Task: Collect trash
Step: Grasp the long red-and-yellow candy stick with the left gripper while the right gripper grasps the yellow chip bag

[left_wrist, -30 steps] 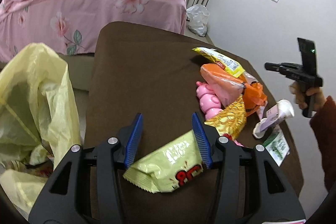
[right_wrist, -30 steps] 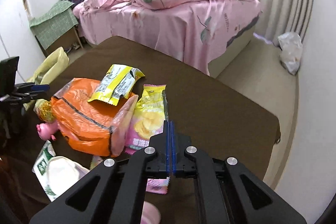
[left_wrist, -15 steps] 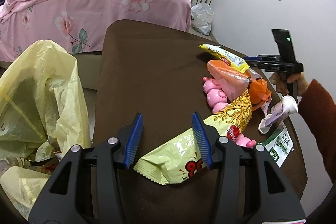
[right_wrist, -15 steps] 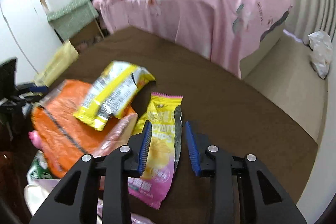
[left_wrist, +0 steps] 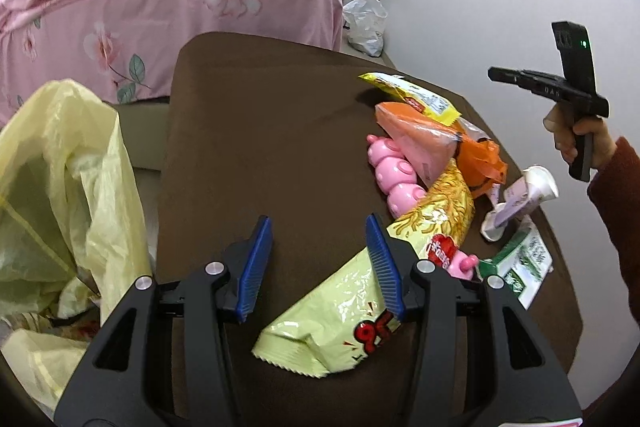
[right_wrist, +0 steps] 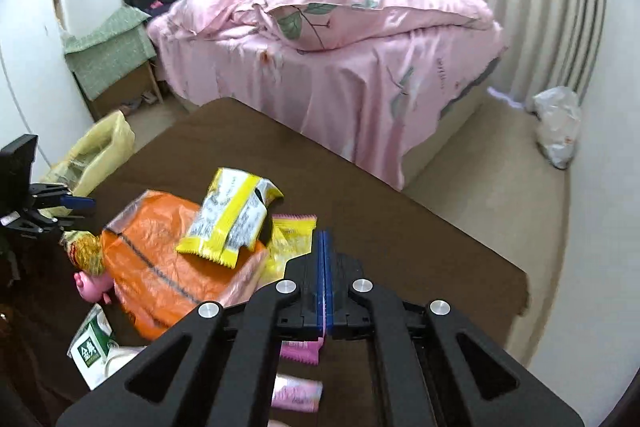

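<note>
With jaws of left gripper (left_wrist: 318, 259) apart over the green packet (left_wrist: 340, 311), mid-pick: packet low between the pads, right pad over its edge, not yet pinched. Next: dip, close, swing left to the yellow bag (left_wrist: 60, 187). Right gripper (right_wrist: 325, 279) pressed together, seemingly empty, pink packet (right_wrist: 296, 231) just beneath.

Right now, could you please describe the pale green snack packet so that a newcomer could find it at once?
Start at the brown table in front of the pink bed. On its near edge, under the left gripper, lies the snack packet. It alone is pale green with red lettering, apart from the orange and yellow wrappers further back.
</note>
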